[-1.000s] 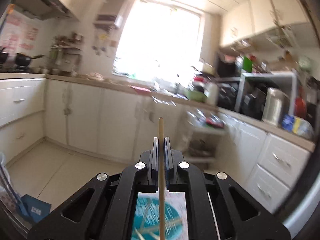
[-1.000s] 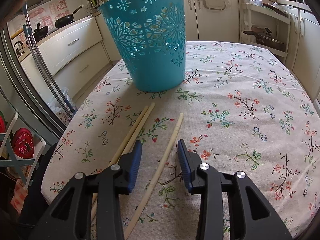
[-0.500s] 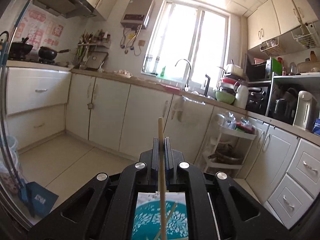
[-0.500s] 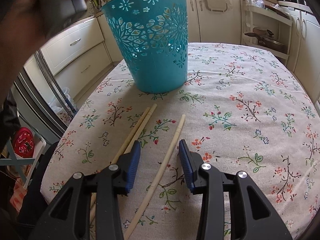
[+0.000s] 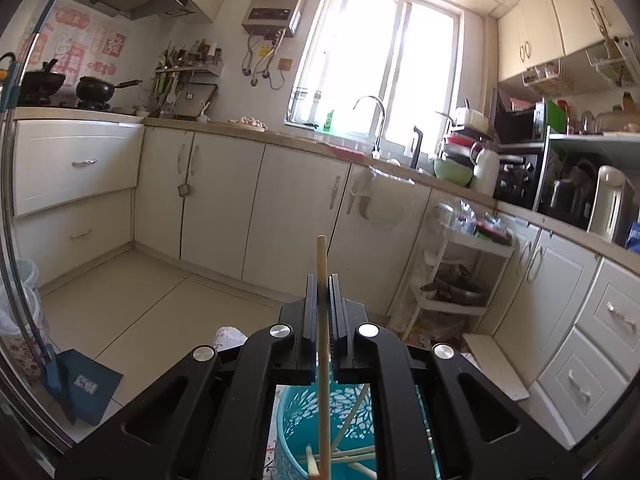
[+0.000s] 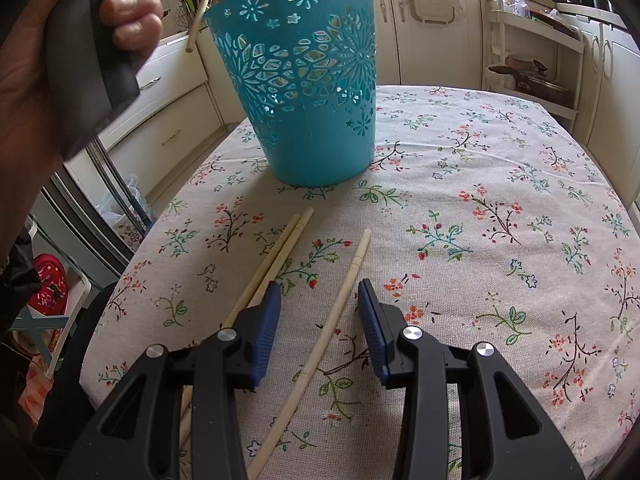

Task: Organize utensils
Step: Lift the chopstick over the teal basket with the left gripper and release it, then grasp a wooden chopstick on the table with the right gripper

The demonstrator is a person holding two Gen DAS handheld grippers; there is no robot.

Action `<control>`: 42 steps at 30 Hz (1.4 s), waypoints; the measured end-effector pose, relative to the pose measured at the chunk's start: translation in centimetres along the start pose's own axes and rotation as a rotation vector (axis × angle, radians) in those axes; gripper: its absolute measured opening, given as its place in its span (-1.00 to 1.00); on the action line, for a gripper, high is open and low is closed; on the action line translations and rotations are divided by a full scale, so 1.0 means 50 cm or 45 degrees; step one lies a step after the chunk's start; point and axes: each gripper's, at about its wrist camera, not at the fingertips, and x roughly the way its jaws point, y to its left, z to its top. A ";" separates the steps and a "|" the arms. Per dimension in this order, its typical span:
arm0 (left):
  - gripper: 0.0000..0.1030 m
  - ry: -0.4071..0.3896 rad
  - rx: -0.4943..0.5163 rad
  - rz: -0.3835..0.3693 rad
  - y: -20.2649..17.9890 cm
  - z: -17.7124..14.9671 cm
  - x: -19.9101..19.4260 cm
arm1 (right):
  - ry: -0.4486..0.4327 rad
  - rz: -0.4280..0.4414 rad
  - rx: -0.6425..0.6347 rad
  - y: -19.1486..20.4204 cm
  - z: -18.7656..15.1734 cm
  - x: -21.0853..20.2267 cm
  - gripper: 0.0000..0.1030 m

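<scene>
- Cream kitchen cabinets (image 5: pixel 224 204) line the walls; red paper cutouts (image 5: pixel 92 46) by the stove carry characters too small to read.
- Left gripper (image 5: pixel 321 312) has its jaws clamped on one chopstick (image 5: pixel 322 360), upright over the teal basket (image 6: pixel 304 88), where other sticks lie.
- Right gripper (image 6: pixel 318 320) hovers with jaws apart around a single chopstick (image 6: pixel 336 312) on the floral tablecloth (image 6: pixel 500 208).
- Two more chopsticks (image 6: pixel 276 256) lie just beside it, near the table's left edge.

Bare tablecloth (image 6: pixel 500 200) right of blue bin (image 6: pixel 308 92); chopsticks (image 6: pixel 280 248) before it.
</scene>
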 end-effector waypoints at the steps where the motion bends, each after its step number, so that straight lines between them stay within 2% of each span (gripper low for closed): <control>1: -0.91 -0.018 -0.010 -0.005 0.000 0.009 -0.006 | 0.000 0.001 0.001 0.000 0.001 0.001 -0.23; 7: -0.91 -0.135 -0.055 -0.011 -0.023 0.061 -0.018 | 0.000 0.001 0.000 0.001 0.001 0.000 -0.21; 9: -0.91 -0.144 -0.038 -0.012 -0.040 0.067 -0.010 | 0.000 0.004 0.001 0.000 0.001 0.000 -0.21; 20: -0.91 -0.019 0.023 0.004 -0.034 -0.002 0.001 | 0.003 0.009 0.002 -0.001 0.003 0.001 -0.21; 25: -0.90 0.053 0.095 0.027 -0.028 -0.018 -0.009 | 0.017 0.015 0.012 -0.004 0.003 -0.001 -0.21; 27: -0.85 0.071 0.095 0.032 -0.017 -0.022 -0.021 | 0.020 0.014 0.027 -0.009 0.002 -0.003 -0.21; 32: -0.24 0.075 0.052 0.077 0.025 -0.030 -0.069 | 0.023 0.004 0.056 -0.018 0.002 -0.006 -0.33; 38: -0.14 0.078 0.061 0.069 0.041 -0.043 -0.122 | 0.026 -0.044 0.026 -0.010 0.012 0.005 -0.36; 42: -0.08 0.082 0.088 0.030 0.027 -0.049 -0.145 | 0.049 -0.068 0.004 -0.013 0.031 0.019 -0.48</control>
